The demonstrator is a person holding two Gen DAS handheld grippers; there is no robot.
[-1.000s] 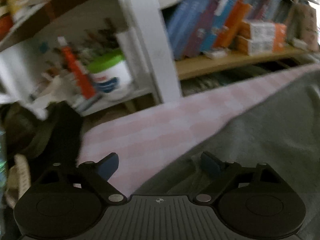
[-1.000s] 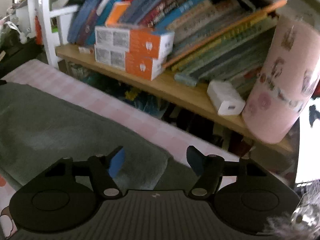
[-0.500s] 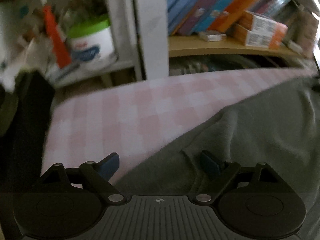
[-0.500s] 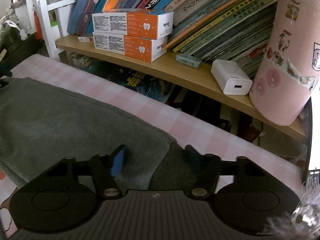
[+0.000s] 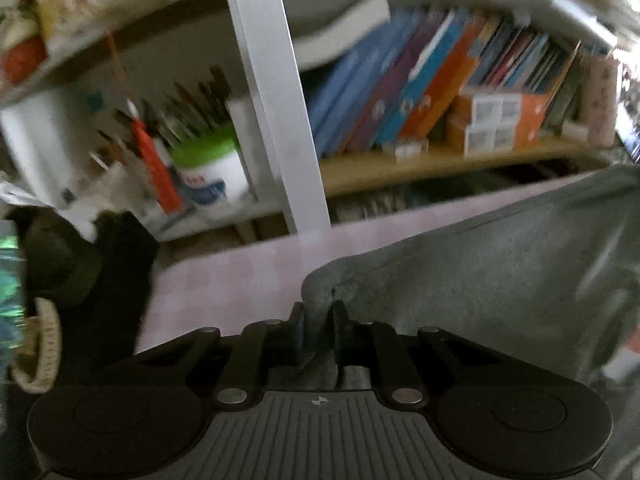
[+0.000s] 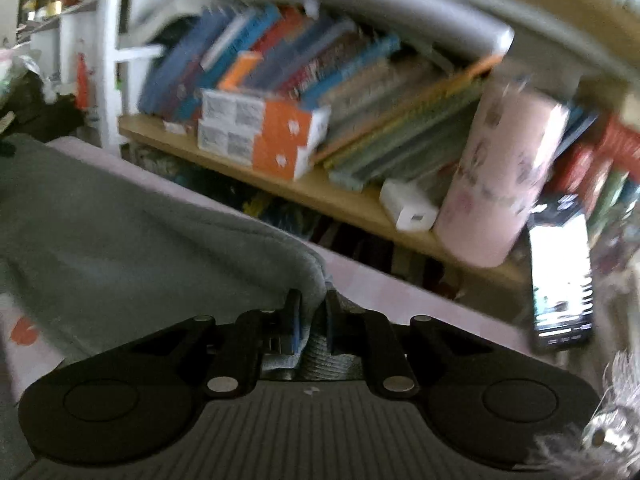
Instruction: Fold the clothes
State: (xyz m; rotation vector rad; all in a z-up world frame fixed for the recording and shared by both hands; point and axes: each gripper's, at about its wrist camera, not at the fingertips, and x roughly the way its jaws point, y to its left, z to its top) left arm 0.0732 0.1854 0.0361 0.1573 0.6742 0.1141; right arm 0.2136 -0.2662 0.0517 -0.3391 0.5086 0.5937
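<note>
Both grippers are clamped on the same grey garment [image 5: 500, 280] right now, one on each end of its far edge. In the left wrist view the left gripper [image 5: 318, 320] has its jaws nearly together after just closing, with a bunched corner of the fleecy cloth pinched between the pads; the rest of the garment spreads off toward 3 o'clock and drapes over the pink checked cover [image 5: 240, 280], which runs from about 9 o'clock across to 2. In the right wrist view the right gripper [image 6: 312, 316] has also just closed, jaws almost together, squeezing a ribbed bit of hem with the grey garment [image 6: 120, 248] trailing away toward 9 and 10 o'clock. The pink cover [image 6: 400, 292] shows past its fingertips, toward 3 o'clock. Behind all that is a wooden shelf [image 6: 320, 196] at 12 to 2 o'clock packed with leaning books [image 6: 320, 72], two stacked orange-and-white boxes [image 6: 264, 136], a white charger [image 6: 408, 206] and a pink tube [image 6: 504, 176] with little printed pictures. A phone [image 6: 560, 272] with a lit screen stands at about 3 o'clock. From the left side you also see a white post [image 5: 280, 120] at 12 and a green-lidded tub [image 5: 208, 176] near 10. Both views are pretty blurry, so small print is unreadable.
</note>
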